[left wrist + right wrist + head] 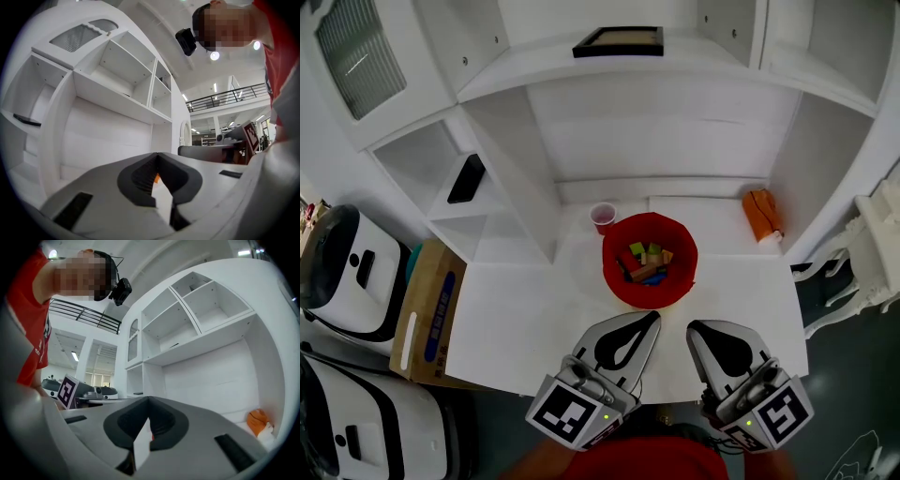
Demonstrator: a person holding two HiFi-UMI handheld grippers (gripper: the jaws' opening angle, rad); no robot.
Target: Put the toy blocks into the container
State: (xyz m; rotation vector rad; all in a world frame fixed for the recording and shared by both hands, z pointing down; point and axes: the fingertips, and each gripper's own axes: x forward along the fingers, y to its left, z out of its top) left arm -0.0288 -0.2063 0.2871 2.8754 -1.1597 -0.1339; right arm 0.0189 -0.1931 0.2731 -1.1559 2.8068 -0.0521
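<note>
A red bowl [619,272] stands in the middle of the white table [516,328] and holds several coloured toy blocks [645,262]. My left gripper [649,317] and right gripper [694,328] hover side by side over the table's near edge, just short of the bowl. Both have their jaws pressed together with nothing between them. In the left gripper view my left gripper [156,155] points level at the shelf wall. In the right gripper view my right gripper [149,400] does the same, with a sliver of red showing below its tips.
A small pink cup [603,217] stands behind the bowl on the left. An orange toy [762,216] lies at the back right corner. White shelving [581,112] rises behind the table. A cardboard box [429,309] and white machines [347,267] stand to the left.
</note>
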